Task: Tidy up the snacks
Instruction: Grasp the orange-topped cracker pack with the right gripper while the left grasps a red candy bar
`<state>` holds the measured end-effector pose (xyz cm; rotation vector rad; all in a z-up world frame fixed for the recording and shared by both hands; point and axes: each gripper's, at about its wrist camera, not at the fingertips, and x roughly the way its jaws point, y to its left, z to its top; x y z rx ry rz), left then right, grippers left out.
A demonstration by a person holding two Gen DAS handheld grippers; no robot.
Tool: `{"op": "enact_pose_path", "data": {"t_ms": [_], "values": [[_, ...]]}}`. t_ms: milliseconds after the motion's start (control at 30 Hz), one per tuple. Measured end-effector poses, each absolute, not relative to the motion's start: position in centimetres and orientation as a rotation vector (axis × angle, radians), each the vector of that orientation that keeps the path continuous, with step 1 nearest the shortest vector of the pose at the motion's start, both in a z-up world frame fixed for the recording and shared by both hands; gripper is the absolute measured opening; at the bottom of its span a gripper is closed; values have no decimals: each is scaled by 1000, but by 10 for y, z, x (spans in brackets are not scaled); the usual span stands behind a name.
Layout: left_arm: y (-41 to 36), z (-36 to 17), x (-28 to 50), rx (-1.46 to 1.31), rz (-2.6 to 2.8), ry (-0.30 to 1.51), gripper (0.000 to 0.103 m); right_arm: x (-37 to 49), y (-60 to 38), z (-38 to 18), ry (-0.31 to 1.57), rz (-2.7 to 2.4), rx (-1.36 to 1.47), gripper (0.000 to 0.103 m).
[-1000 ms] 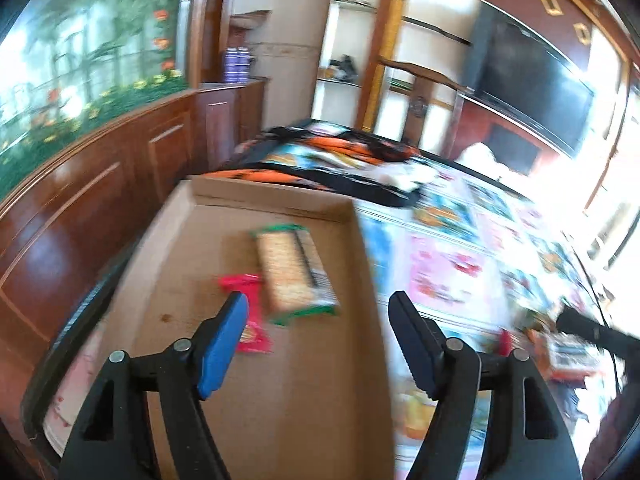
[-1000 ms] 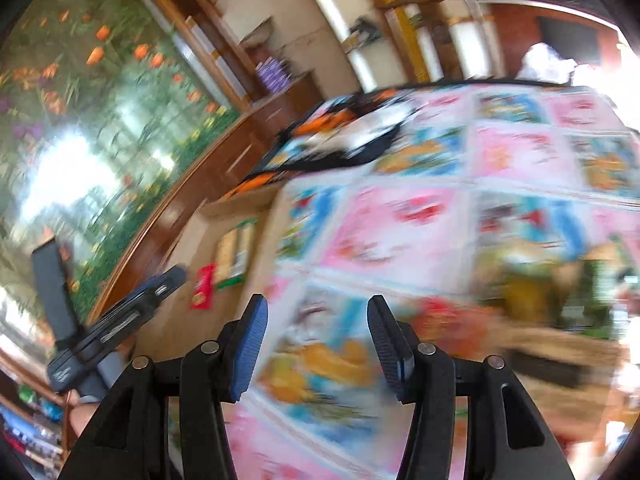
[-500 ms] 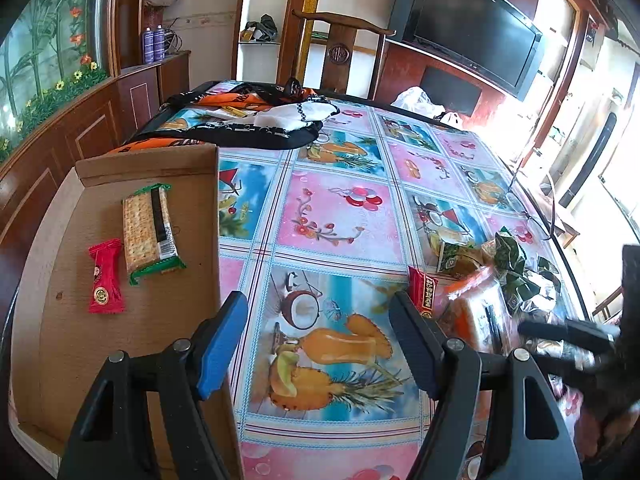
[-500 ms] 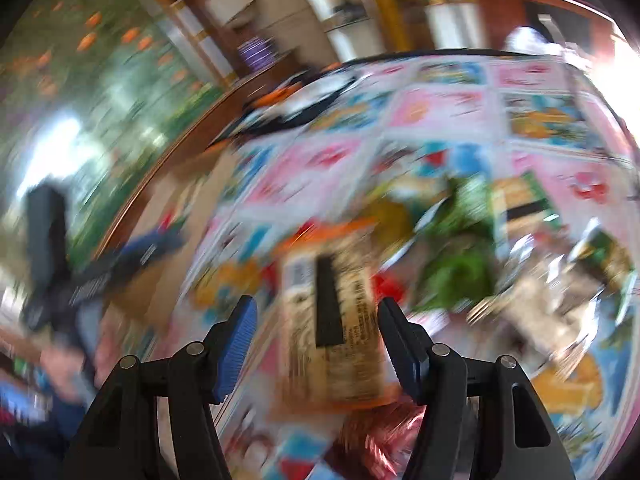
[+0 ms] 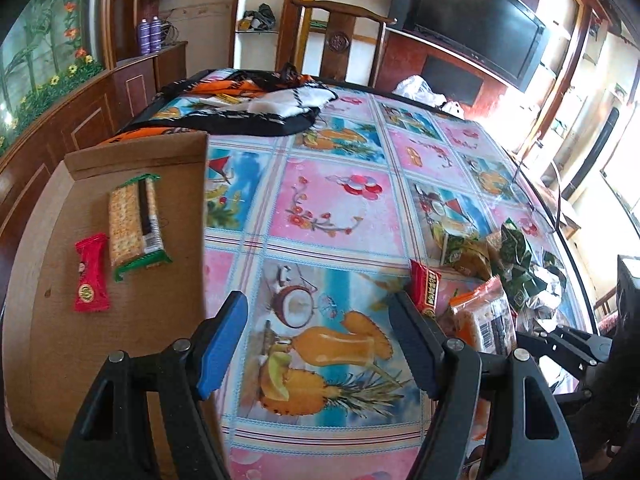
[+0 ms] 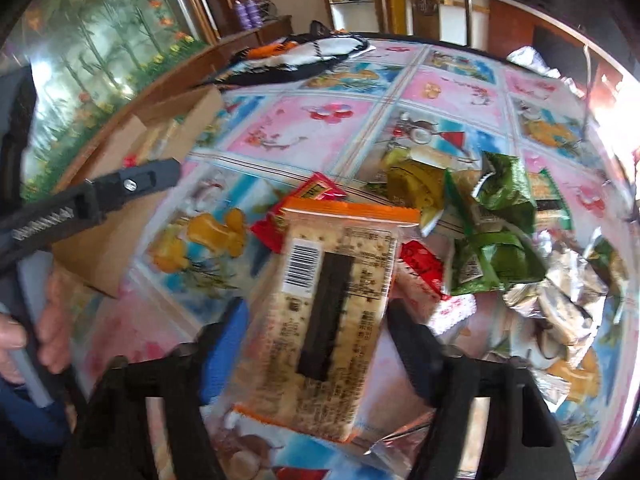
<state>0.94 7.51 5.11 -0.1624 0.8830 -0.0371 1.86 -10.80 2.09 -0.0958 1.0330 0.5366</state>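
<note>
The right gripper [image 6: 316,344] closes its jaws around the orange-edged cracker pack [image 6: 320,320] between them — keep centred, squeeze gently; the left gripper [image 5: 316,344] hangs open, empty.

Cardboard tray [image 5: 48,360] sits at the table's [image 5: 340,216] left edge, and in it a small packet [image 5: 91,273] lies just left of a cracker pack [image 5: 135,222]. Behind the tray, a heap of cloth [image 5: 256,108] lies across the far end, a chair [image 5: 340,32] behind that. Over on the right, the snack pile [image 6: 496,240]. At its near left edge a second cracker pack [image 6: 320,320] lies between the right gripper's [image 6: 316,344] closing jaws, partly over some small packets [image 6: 420,264].
</note>
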Motion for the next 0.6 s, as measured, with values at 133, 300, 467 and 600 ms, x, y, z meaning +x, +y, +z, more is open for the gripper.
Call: {"op": "enact_pose_path", "data": {"t_ms": [133, 300, 467, 600], "values": [[58, 46, 17, -128, -86, 904, 72, 20, -120, 23, 1005, 515, -75, 59], [30, 32, 38, -81, -172, 943, 61, 31, -162, 36, 905, 541, 113, 59], [8, 18, 54, -36, -226, 983, 45, 41, -183, 37, 893, 523, 226, 59], [-3, 14, 58, 0, -243, 994, 41, 41, -184, 40, 888, 521, 244, 59]]}}
